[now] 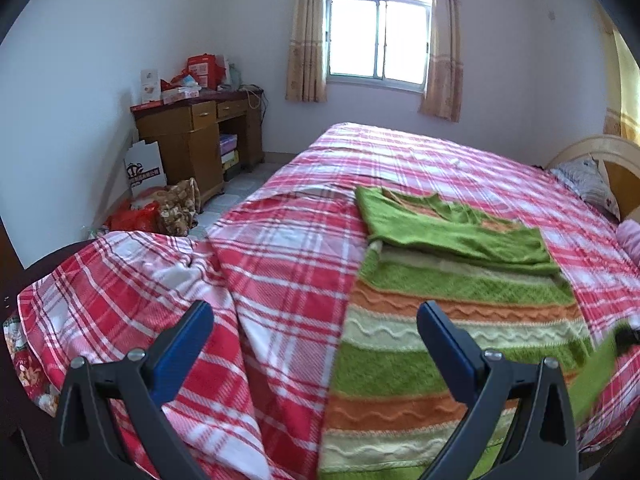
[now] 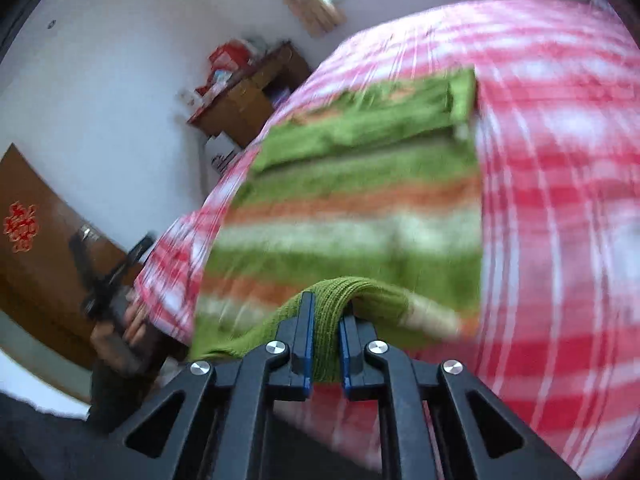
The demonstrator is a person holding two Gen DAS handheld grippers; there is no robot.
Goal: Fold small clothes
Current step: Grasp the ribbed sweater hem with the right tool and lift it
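Right claw (image 2: 325,312) — pinching the near hem of the striped knit garment (image 2: 360,208). Left claw (image 1: 316,320) — spread, empty, over the plaid bed (image 1: 280,264) beside it.

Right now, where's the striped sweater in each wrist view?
Left wrist: the striped sweater fills the centre-right, flat on the plaid bedspread, ahead of the open left tongs.
Right wrist: it spans the centre, its near edge pinched in the right tongs.
Shared landmark: the wooden desk, upper left in both.
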